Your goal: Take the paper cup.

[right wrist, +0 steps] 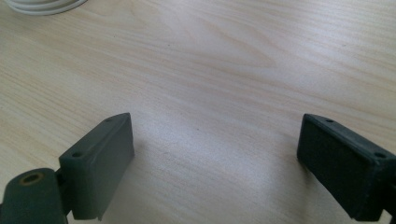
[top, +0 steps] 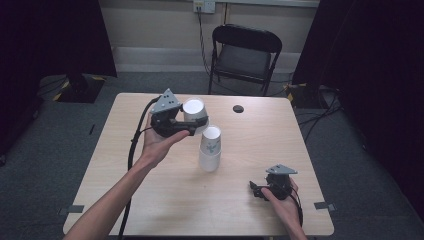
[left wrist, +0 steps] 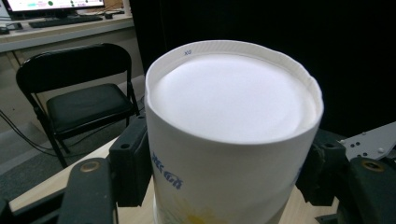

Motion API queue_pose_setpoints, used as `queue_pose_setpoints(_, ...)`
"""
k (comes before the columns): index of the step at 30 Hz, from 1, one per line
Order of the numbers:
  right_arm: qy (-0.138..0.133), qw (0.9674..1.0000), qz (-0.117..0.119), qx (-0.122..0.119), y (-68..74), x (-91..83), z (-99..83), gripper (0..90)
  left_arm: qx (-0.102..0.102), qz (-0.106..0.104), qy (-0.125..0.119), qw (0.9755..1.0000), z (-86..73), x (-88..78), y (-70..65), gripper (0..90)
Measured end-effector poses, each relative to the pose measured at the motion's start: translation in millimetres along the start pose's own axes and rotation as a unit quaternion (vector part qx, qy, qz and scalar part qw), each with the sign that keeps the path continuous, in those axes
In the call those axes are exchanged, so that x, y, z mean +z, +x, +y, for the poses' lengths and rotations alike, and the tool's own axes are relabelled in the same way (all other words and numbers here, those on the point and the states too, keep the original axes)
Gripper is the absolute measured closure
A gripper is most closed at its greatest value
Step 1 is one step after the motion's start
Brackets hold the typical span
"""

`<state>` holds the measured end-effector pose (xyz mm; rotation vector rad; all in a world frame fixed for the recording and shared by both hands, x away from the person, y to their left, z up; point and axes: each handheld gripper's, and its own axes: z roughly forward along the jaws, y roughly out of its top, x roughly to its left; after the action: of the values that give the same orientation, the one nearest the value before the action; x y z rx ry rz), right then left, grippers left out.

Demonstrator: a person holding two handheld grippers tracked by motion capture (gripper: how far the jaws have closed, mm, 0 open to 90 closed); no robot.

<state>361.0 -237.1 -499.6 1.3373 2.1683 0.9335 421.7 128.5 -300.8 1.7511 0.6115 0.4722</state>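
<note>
My left gripper is raised above the table's back left and is shut on a white paper cup. In the left gripper view the cup has its closed base toward the camera, and a black pad presses on each side of it. Just to its right a stack of white paper cups with a green print stands upright on the table. My right gripper rests low at the front right, its jaws wide apart over bare wood with nothing between them.
A small black round object lies near the table's far edge. A black folding chair stands behind the table. The white foot of the cup stack sits at the top left of the right gripper view.
</note>
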Motion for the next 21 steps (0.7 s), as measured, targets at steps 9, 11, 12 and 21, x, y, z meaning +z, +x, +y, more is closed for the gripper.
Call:
queue_pose_setpoints(9,-0.001,1.0,0.001,-0.003,-0.1,0.1,0.0,10.5,-0.016,0.002,0.027,0.9995,-22.2,-26.4,5.1,32.1)
queue_pose_setpoints(11,-0.001,1.0,0.006,-0.007,0.3,0.0,0.0,10.5,-0.021,-0.002,0.032,0.9993,-30.3,-34.3,5.7,32.1)
queue_pose_setpoints(12,0.0,0.9999,0.011,-0.012,0.9,-0.1,-0.1,10.5,-0.028,-0.003,0.034,0.999,-33.2,-37.0,5.4,32.1)
queue_pose_setpoints(21,-0.002,0.9992,0.027,-0.027,3.8,-2.9,-1.0,16.2,-0.055,-0.014,0.031,0.9979,-60.7,-54.5,-3.1,32.3)
